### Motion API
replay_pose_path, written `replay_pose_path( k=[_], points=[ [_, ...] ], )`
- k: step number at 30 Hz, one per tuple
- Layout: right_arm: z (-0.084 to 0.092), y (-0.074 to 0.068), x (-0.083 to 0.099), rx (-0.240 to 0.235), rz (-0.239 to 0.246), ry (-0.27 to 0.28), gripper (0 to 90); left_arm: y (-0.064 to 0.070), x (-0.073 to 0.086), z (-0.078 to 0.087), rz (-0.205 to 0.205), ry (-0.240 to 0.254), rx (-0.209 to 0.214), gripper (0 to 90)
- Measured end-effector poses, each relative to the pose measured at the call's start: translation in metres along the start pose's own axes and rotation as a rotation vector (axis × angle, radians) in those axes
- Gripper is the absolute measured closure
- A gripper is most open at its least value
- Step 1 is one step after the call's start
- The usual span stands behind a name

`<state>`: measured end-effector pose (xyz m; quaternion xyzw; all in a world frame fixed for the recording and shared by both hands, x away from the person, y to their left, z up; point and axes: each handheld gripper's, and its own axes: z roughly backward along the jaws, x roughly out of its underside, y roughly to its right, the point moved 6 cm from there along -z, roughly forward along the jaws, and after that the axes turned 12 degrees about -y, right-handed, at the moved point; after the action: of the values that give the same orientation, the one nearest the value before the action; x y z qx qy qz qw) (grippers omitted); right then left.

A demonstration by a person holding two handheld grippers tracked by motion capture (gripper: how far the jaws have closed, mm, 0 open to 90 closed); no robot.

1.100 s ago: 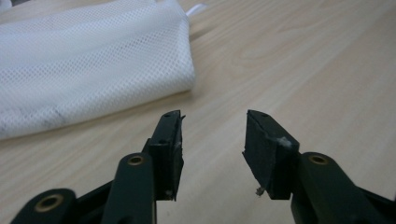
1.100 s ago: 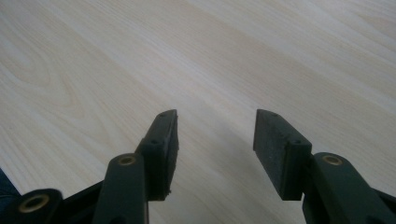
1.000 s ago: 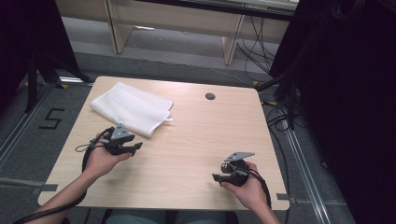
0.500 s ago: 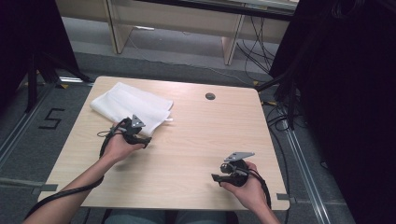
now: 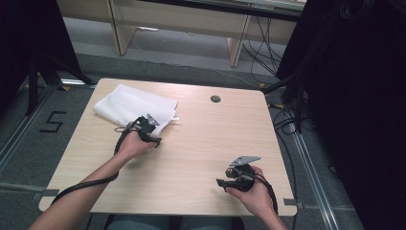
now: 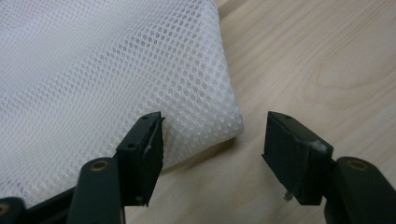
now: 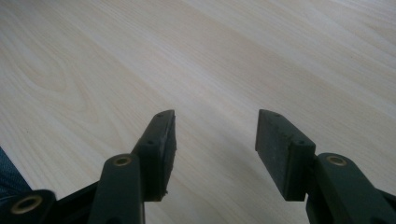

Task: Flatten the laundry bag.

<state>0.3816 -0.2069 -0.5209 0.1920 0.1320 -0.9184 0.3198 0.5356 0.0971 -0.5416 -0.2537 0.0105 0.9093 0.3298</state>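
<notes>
A folded white mesh cloth (image 5: 131, 105) lies at the far left of the wooden table (image 5: 201, 143). My left gripper (image 5: 154, 133) sits at the cloth's near right corner. In the left gripper view the corner of the mesh cloth (image 6: 93, 70) lies between the jaws of the left gripper (image 6: 212, 126). The left jaw is at the cloth's edge, the right jaw stands apart over bare wood, and no pad presses on it. These jaws have just been closing a little and are still wide. My right gripper (image 5: 221, 182) rests near the front right, open (image 7: 215, 116) over bare wood.
A round cable hole (image 5: 215, 98) sits near the table's far edge. Dark equipment and cables (image 5: 287, 115) stand off the right side. A "5" mark (image 5: 52, 122) is on the floor at left. Wooden furniture legs (image 5: 237, 45) stand beyond the table.
My left hand has moved up and to the right, from the table's left front to the cloth's near corner. The right hand has stayed in place.
</notes>
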Motion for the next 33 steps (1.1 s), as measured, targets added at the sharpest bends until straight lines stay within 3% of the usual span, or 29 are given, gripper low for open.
replay_pose_path(
  k=[2,5,7,8,11,15,18,19,20,28,33],
  points=[
    [0.0,0.001,0.0,0.017,0.014,-0.001,48.7,0.001,-0.003,-0.002,-0.001,-0.013,-0.009,42.9],
    [0.001,0.001,0.0,0.016,0.015,0.0,48.5,0.003,-0.004,-0.005,-0.037,-0.031,-0.005,56.0],
    [0.0,0.001,0.001,0.013,0.017,-0.005,48.5,0.006,-0.003,-0.007,-0.019,-0.023,0.016,66.5],
    [0.001,0.001,0.002,0.009,0.02,-0.024,48.5,0.007,-0.003,-0.007,-0.032,-0.024,0.012,69.5],
    [0.0,0.001,0.0,0.011,0.019,-0.002,48.4,0.008,-0.002,-0.006,-0.042,-0.049,0.008,78.6],
    [0.0,0.001,0.0,0.012,0.017,-0.002,48.3,0.008,-0.002,-0.006,-0.03,-0.038,0.004,82.5],
    [0.001,0.0,0.001,-0.003,-0.001,-0.011,48.3,0.01,0.001,-0.004,-0.049,-0.052,0.012,84.3],
    [0.0,0.002,0.0,0.014,0.019,-0.002,48.3,0.012,0.002,-0.002,-0.053,-0.057,0.018,84.5],
    [0.003,0.0,0.001,0.0,0.0,-0.025,48.3,0.014,0.003,-0.001,-0.056,-0.062,0.024,84.7],
    [0.002,0.002,0.001,0.005,-0.004,-0.023,48.0,0.034,0.01,0.01,-0.11,-0.069,0.082,84.8],
    [0.0,0.005,0.0,0.018,0.003,0.004,48.0,0.049,0.014,0.015,-0.136,-0.077,0.116,84.7]
  ],
)
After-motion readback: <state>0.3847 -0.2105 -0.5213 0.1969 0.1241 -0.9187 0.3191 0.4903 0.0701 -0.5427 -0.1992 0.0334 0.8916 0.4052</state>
